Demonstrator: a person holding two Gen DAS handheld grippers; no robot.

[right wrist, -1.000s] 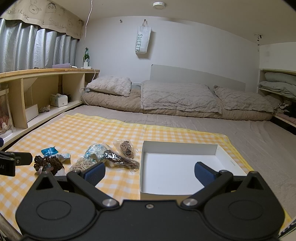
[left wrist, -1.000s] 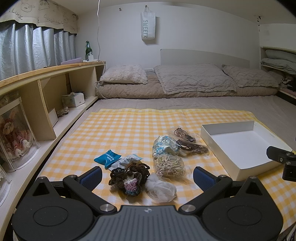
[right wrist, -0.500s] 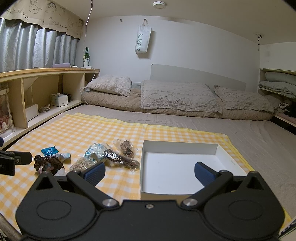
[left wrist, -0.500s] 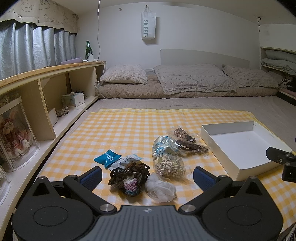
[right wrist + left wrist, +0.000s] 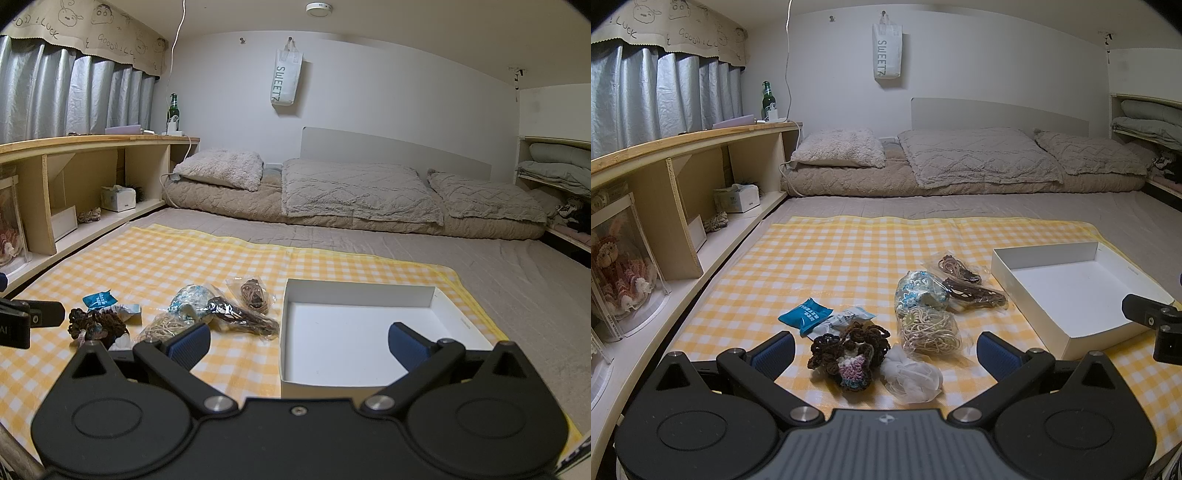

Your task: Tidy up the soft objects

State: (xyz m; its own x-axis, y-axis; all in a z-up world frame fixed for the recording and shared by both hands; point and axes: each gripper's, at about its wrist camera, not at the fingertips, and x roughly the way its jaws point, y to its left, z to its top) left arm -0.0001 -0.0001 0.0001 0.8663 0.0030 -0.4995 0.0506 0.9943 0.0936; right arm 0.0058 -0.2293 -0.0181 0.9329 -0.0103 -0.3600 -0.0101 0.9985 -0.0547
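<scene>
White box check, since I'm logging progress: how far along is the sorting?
Nothing looks done: the white box holds nothing. Nothing is in hand: the left gripper and right gripper are both open. Left to do: the crochet piece, white mesh and bagged cords lie on the checkered cloth.

Both your cameras sit low and look across the yellow checked cloth (image 5: 849,254) toward the bed (image 5: 351,206). Your left camera is close to the small soft things; your right is close to the white box (image 5: 354,332). Both see cloth, box and bed.
</scene>
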